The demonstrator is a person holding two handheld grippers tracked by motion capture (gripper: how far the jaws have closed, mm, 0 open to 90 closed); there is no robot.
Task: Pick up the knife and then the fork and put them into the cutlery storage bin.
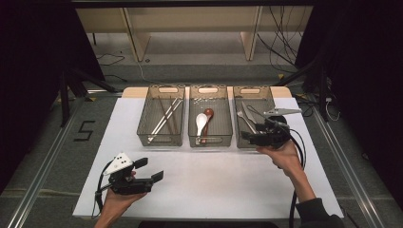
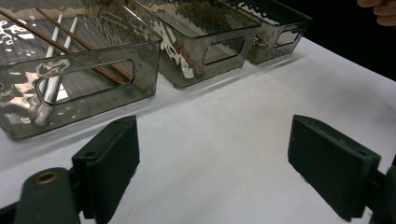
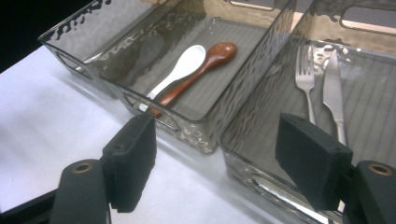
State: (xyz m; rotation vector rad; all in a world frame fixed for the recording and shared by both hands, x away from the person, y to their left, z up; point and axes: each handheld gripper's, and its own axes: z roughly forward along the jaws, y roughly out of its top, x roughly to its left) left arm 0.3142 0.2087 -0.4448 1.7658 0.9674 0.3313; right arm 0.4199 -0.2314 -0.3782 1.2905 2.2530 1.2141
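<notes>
Fingers (image 3: 308,168) of the right gripper (image 1: 252,137), blocky matte black pads, are standing released and empty over the near end of the right bin (image 1: 237,102), a smoky rippled plastic box where a steel fork (image 3: 306,79) and knife (image 3: 335,93) are lying side by side. Beside it, the middle bin (image 3: 233,105) is holding a white spoon (image 3: 180,70) and a wooden spoon (image 3: 201,67). Down on the white bench (image 1: 214,175), the left gripper (image 1: 149,170) is resting released too.
</notes>
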